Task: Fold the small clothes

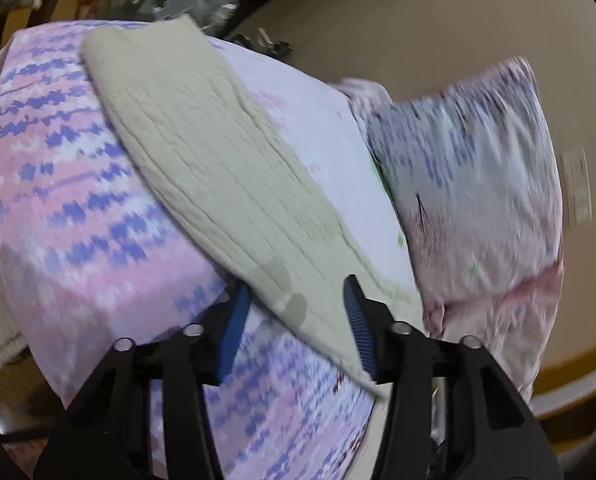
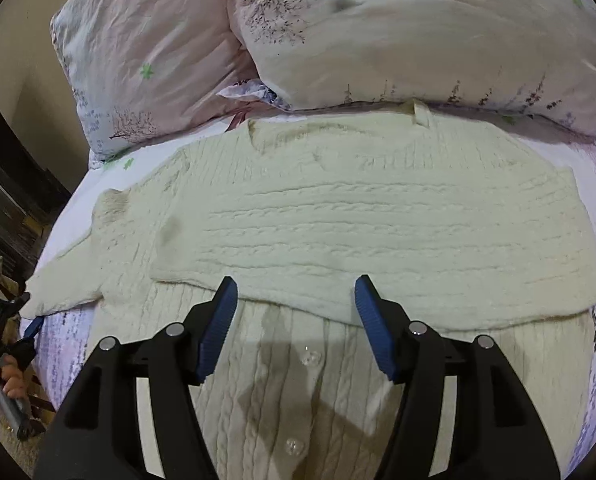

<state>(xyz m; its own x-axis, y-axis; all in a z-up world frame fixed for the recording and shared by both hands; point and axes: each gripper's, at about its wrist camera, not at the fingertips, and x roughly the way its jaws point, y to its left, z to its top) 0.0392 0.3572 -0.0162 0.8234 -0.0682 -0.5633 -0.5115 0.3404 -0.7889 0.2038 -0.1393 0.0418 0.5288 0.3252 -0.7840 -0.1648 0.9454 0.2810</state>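
Observation:
A cream cable-knit cardigan (image 2: 338, 232) lies flat on the bed, its far half folded over toward me, buttons (image 2: 310, 358) showing on the near part. My right gripper (image 2: 296, 304) is open and empty, hovering over the folded edge. My left gripper (image 1: 296, 300) is open, its jaws on either side of the cardigan's sleeve end (image 1: 226, 184) at the bed's left edge. In the right wrist view the left gripper (image 2: 32, 326) shows at the sleeve cuff (image 2: 54, 292).
The bed has a pink and purple patterned sheet (image 1: 70, 200). Two pale floral pillows (image 2: 378, 40) lie along the far side, touching the cardigan's collar edge. A beige wall (image 1: 418, 20) and dark furniture (image 2: 14, 168) stand beyond the bed.

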